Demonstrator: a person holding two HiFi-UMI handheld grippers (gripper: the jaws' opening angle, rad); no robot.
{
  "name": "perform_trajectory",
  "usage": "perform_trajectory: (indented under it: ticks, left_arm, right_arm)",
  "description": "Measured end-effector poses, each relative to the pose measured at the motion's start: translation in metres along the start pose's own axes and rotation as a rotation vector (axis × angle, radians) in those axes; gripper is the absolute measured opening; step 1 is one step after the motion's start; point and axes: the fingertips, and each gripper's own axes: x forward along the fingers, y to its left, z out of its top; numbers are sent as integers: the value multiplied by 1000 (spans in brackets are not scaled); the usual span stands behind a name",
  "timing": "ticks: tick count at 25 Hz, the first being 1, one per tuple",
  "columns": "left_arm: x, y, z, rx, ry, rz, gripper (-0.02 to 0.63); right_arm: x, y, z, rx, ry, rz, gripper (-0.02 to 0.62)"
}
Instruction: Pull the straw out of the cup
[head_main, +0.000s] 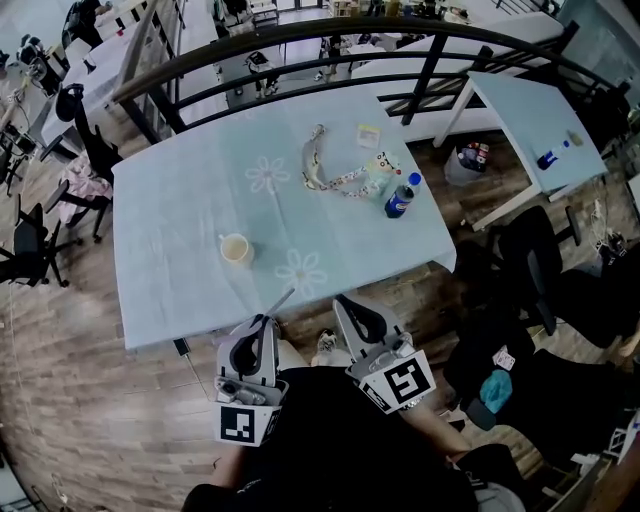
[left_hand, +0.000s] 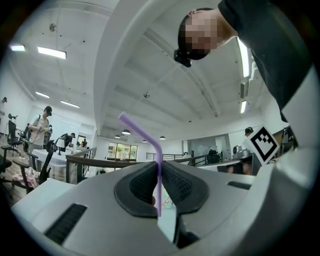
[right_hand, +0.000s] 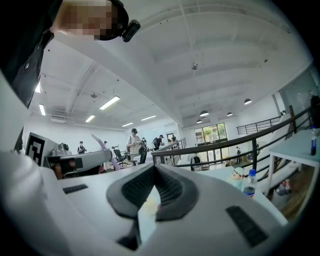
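- The straw (left_hand: 159, 172) is thin, pale purple and of the bendy kind. A straight lower length runs up between the jaws, and above the bend the top leans away toward 10 o'clock.
- The left gripper (left_hand: 159, 167) is clamped on the straw, its dark ribbed pads pressing the straight part from both sides. The straw's lower end shows below them.
- In the head view the straw (head_main: 279, 301) pokes out of the left gripper (head_main: 266, 322) toward 1 o'clock, just over the near edge of the table (head_main: 180, 260). It is out of the cup (head_main: 236, 249) and well apart from it.
- The cup, cream-coloured and upright, stands at 11 o'clock from the left gripper, not far in from the near edge.
- The right gripper (right_hand: 154, 170) has its jaws together with nothing between them. It hovers at the near edge (head_main: 342, 303), at 3 o'clock of the left one.
- The pale blue cloth lies bare around the cup, from the left edge across to a lanyard (head_main: 322, 170) and a blue-capped bottle (head_main: 400, 196) at 1 o'clock.
- A dark curved railing (head_main: 300, 35) runs just beyond the far edge at 12 o'clock.
- Black office chairs (head_main: 30, 240) stand at 9 o'clock, and a second table (head_main: 530, 120) at 2 o'clock.
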Motion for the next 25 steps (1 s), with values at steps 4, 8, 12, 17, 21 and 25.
perform_trajectory:
  ticks: [4, 8, 12, 17, 21, 25]
  left_arm:
    - [-2, -3, -3, -4, 3, 14, 32]
    - [-1, -3, 2, -8, -13, 28, 31]
    - [1, -1, 5, -4, -20, 39, 32]
    - [2, 0, 3, 2, -18, 44, 32]
    - [1, 3, 5, 6, -24, 53, 32]
    - [0, 5, 0, 16, -8, 62, 32]
  right_arm:
    - [-1, 2, 0, -12, -2, 22, 8]
    - [-1, 2, 4, -21, -10, 37, 8]
    - [2, 4, 6, -31, -11, 48, 8]
    - [5, 5, 5, -34, -9, 63, 8]
    - [9, 8, 5, -37, -4, 69, 8]
    - [10, 9, 3, -38, 5, 79, 8]
